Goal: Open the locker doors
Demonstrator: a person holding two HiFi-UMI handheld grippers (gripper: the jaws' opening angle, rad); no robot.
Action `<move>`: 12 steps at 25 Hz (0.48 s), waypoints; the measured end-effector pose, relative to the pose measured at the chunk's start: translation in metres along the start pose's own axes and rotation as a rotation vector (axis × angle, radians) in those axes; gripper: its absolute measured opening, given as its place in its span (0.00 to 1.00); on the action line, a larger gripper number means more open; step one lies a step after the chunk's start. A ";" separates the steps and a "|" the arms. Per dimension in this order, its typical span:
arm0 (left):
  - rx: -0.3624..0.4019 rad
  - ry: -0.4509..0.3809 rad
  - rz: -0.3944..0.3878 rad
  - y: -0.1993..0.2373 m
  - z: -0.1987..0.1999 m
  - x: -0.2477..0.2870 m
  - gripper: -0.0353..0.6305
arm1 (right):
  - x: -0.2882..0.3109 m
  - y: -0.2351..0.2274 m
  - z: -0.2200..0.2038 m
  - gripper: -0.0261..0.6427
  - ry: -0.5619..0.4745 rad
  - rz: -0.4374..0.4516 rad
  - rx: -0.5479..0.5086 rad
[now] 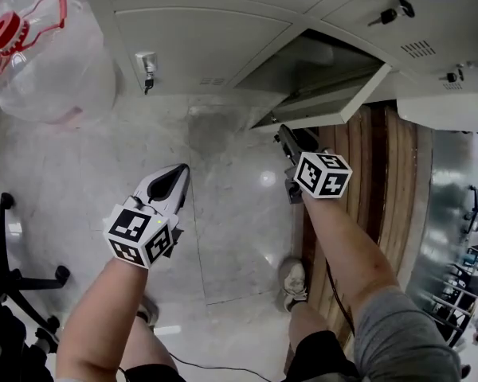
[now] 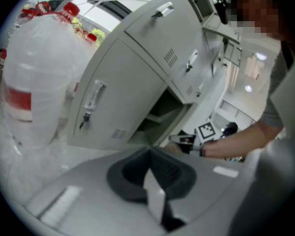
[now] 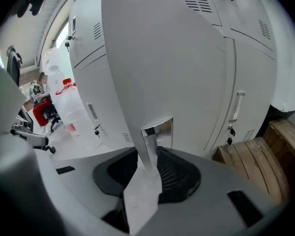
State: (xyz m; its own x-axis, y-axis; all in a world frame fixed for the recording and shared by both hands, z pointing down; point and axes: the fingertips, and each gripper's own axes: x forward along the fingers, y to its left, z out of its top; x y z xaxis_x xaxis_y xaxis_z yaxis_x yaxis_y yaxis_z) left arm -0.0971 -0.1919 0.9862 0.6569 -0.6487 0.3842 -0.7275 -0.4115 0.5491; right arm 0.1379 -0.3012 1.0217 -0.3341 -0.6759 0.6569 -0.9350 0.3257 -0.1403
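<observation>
**Right gripper clamped on the edge of the open locker door**

The locker door (image 1: 327,95) is a flat sheet of pale grey painted metal in the bottom row of the lockers (image 1: 199,38). It stands swung out from its dark compartment. In the right gripper view its thin free edge runs straight down the middle, with a small shiny metal plate (image 3: 160,129) set in near the bottom. The right gripper (image 3: 150,154) is closed on that edge just under the plate, with a dark ribbed pad (image 3: 174,173) against the door's face.

To the left of the door, the next locker front is shut, with a bunch of keys (image 1: 147,74) hanging from its lock. The left gripper (image 1: 174,180) hangs well to the left of the door, over the floor (image 1: 223,205). Its smooth grey jaws are pressed together with nothing between them.

The floor is pale, polished and stone-like, with light glare on it. It lies open in front of the door, between the two grippers. Just right of the door, brown wooden planks (image 1: 382,181) run along the floor and narrow the room on that side. Far to the left of the door stands a clear, crinkled plastic bag (image 1: 48,62) of red-capped bottles. Below it is the black base of a wheeled chair (image 1: 16,273).
</observation>
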 end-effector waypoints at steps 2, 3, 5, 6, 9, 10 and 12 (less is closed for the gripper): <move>-0.004 0.002 0.005 0.002 -0.003 -0.001 0.06 | -0.012 -0.008 -0.009 0.22 0.006 0.021 0.000; -0.004 0.005 0.006 0.002 -0.005 -0.001 0.06 | -0.018 -0.011 -0.014 0.22 0.008 0.029 0.002; -0.005 0.011 0.007 0.001 -0.009 -0.001 0.06 | -0.028 -0.018 -0.024 0.21 0.014 0.037 0.013; -0.005 0.015 0.005 0.000 -0.011 -0.001 0.06 | -0.034 -0.021 -0.029 0.20 0.017 0.037 0.020; -0.001 0.019 -0.006 -0.008 -0.014 0.002 0.06 | -0.049 -0.033 -0.041 0.16 0.025 0.021 0.031; 0.001 0.020 -0.009 -0.011 -0.015 0.004 0.06 | -0.055 -0.039 -0.046 0.15 0.029 0.009 0.033; 0.003 0.021 -0.016 -0.015 -0.015 0.006 0.06 | -0.068 -0.056 -0.055 0.14 0.042 -0.024 0.032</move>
State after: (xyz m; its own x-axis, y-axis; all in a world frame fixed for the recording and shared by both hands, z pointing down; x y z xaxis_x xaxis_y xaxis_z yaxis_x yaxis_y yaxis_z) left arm -0.0792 -0.1801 0.9919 0.6726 -0.6286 0.3906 -0.7173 -0.4237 0.5532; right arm 0.2195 -0.2368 1.0252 -0.3069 -0.6550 0.6905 -0.9463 0.2878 -0.1476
